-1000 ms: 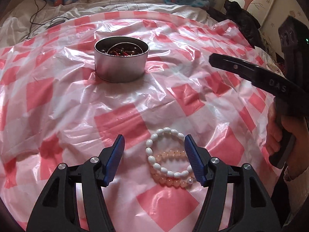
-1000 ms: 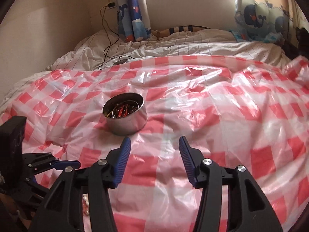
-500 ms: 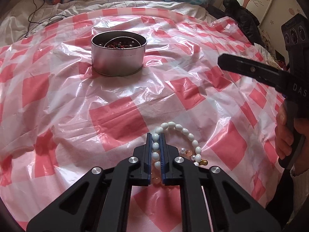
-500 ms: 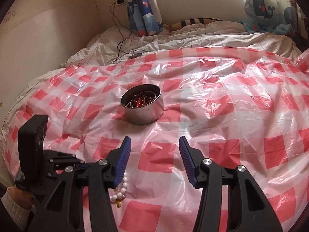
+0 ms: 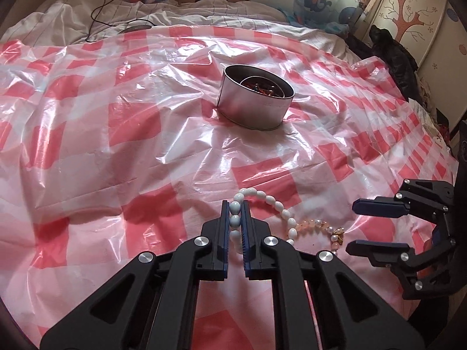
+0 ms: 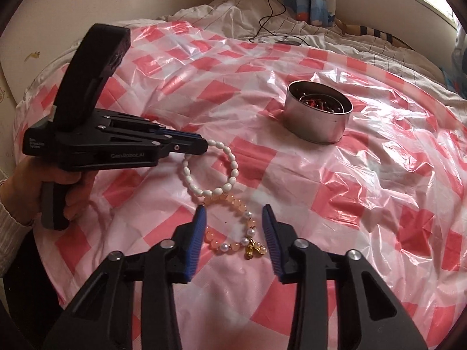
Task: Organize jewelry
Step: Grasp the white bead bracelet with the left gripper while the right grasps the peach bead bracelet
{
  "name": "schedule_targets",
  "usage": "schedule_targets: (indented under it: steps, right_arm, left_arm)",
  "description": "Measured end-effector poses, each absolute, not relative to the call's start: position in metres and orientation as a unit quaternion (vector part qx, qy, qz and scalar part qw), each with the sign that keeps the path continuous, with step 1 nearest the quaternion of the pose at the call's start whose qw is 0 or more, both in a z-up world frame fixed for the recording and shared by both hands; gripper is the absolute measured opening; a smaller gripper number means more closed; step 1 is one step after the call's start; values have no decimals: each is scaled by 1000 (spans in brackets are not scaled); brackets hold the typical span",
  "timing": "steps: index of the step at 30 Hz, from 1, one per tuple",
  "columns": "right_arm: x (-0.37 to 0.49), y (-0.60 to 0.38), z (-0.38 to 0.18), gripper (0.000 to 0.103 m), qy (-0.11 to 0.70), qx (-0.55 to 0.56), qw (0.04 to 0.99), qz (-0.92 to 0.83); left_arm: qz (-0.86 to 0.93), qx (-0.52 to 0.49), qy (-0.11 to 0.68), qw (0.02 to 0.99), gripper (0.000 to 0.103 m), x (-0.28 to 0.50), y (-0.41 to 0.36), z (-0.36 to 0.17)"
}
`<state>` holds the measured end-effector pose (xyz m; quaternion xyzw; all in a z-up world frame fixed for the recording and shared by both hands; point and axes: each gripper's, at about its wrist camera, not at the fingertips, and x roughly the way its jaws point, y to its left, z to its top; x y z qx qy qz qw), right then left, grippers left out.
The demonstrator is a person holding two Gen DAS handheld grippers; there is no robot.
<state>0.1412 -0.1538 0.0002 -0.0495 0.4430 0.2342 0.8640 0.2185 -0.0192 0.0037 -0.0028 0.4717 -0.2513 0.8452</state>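
Left jaws clamping white bracelet (image 5: 235, 222), right jaws spread

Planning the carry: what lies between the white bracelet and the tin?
Only bare checked sheet between white bracelet and tin, in both views.

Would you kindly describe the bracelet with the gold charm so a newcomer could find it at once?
Start at the round metal tin on the red-checked plastic sheet and come toward the cameras. Two bracelets lie together; the peach bracelet sits between the open right gripper fingers. Unlike the white bracelet, it has translucent peach beads and a gold charm.
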Motion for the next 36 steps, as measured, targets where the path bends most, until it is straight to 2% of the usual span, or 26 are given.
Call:
schedule_targets:
  steps: [3,8,11,17,22,23,25,26,27,29,32,33,34,35,36]
  right_arm:
    - [147,-149,-12,23,463,-66,856,220]
    - [149,-143,-31,23,482,-109,847,195]
    - [146,-143,-28,8,475,-109,850,199]
    - [150,-173,1,8,437,-76,882,156]
    - [165,-213,1,8,459,-33,881,107]
    - [167,-217,-2,9,464,-25,880,101]
    - [170,-225,-8,12,481,-8,871,102]
    - [170,-227,-10,27,482,-2,870,101]
    - [168,-228,-11,37,479,-1,872,98]
    - [167,-227,-13,37,481,-5,871,100]
    - [167,-222,-19,37,483,-12,869,104]
    - [168,-220,-21,36,483,-18,869,103]
    - [168,-218,-23,34,483,-26,869,102]
    - [168,-215,-24,27,483,-32,869,104]
    - [168,-214,-25,15,482,-37,869,106]
  left_arm:
    - [-251,-5,475,844,7,220,-16,1]
    - [-256,-4,473,843,7,220,-16,4]
    - [-257,0,476,841,7,218,-18,3]
    - [-259,3,487,834,7,218,-20,-1]
    - [-255,-1,509,822,11,220,-22,-14]
    - [-258,-4,510,821,12,221,-23,-14]
    - [-266,-8,512,817,22,220,-24,-15]
    - [-269,-7,512,816,24,220,-26,-16]
    - [-269,-3,512,816,26,219,-28,-16]
    - [-269,6,511,816,28,218,-32,-17]
    - [-266,14,508,819,27,216,-34,-18]
    - [-265,19,505,821,24,216,-34,-17]
    - [-263,27,501,824,14,215,-35,-17]
    - [-262,35,499,825,9,215,-36,-16]
    - [-265,36,497,825,7,214,-37,-16]
